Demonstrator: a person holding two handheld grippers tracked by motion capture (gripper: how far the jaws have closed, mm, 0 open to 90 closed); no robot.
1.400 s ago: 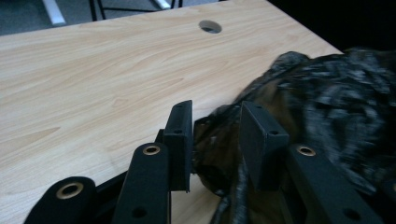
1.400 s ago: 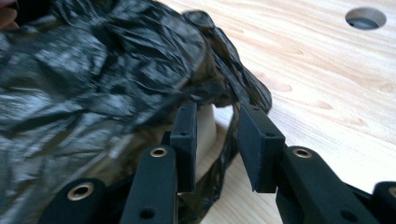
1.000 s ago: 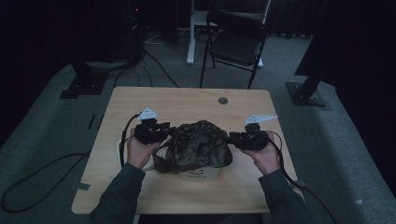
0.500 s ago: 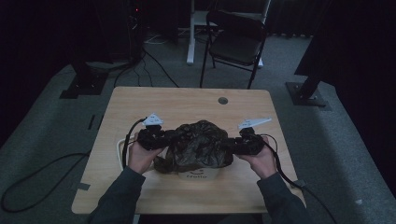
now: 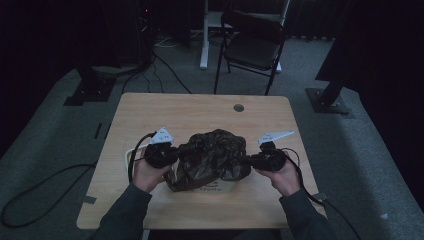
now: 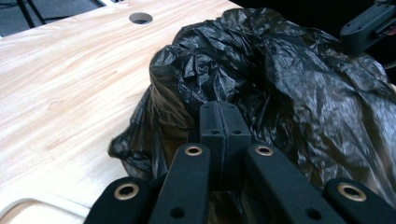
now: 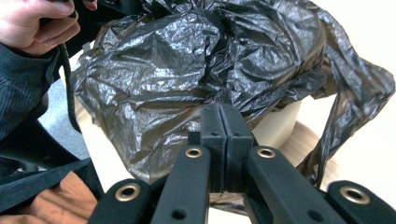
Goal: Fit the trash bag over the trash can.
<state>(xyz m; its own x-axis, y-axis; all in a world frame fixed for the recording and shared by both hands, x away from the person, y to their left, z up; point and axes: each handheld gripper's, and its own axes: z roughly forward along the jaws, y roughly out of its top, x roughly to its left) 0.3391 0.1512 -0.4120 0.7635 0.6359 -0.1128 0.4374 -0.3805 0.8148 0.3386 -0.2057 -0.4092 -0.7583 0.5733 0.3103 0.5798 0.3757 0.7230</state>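
A crumpled black plastic bag (image 5: 212, 160) lies heaped on the wooden table (image 5: 175, 110), near its front. My left gripper (image 5: 175, 154) is at the bag's left side and my right gripper (image 5: 247, 161) at its right side. Both sets of jaws have just been closing. In the left gripper view the jaws of the left gripper (image 6: 218, 109) stand together with folds of the bag (image 6: 289, 84) gathered at their tip. In the right gripper view the right gripper (image 7: 218, 109) is pressed shut where the bag (image 7: 201, 60) hangs down. A cream round container (image 7: 280, 123) shows under the bag.
A round cable hole (image 5: 238, 107) sits near the table's far edge. A black folding chair (image 5: 255, 45) stands beyond the table. Cables trail from both grippers off the table's sides. Bare wood lies behind the bag.
Both hands have drawn inward against the bag's sides, the left one farther. The jaws of both grippers have closed at the bag's edges, and the bag is bunched higher.
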